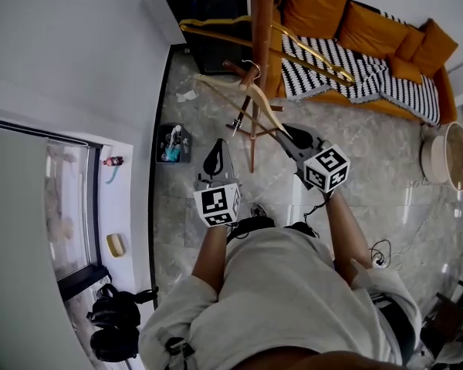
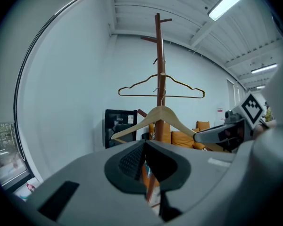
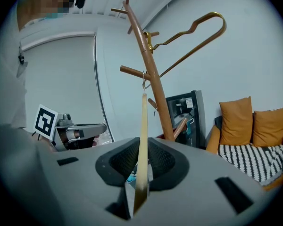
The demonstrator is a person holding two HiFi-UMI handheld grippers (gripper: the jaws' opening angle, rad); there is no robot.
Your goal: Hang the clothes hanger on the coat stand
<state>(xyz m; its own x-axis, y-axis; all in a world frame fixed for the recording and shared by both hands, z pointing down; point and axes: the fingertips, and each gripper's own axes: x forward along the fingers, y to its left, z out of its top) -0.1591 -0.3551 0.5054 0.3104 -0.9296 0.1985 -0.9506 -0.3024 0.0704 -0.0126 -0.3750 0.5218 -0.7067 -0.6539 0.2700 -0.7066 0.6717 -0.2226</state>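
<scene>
I see a pale blond wooden hanger (image 1: 224,92) against the reddish-brown coat stand (image 1: 262,21), and a shiny gold hanger (image 1: 216,34) beside them. At two o'clock, the orange sofa (image 1: 370,25) wears a black-and-white striped blanket (image 1: 347,64). The floor (image 1: 370,160) is grey with marbled veining.

Orange sofa (image 1: 370,33) at 1 o'clock, black-and-white striped blanket (image 1: 347,66) draped over seat. Black cabinet (image 1: 208,10) at 12, against wall. Round wicker basket (image 1: 446,154) at 3, on pale marble floor (image 1: 378,176). Small black bin (image 1: 172,143) with clutter at 10, white scrap (image 1: 187,95) on floor beyond it. Window (image 1: 62,206) at 9; yellow dish (image 1: 116,244) on sill. Black bag (image 1: 116,326) at 7. Strip light (image 2: 228,1) on ceiling.
</scene>
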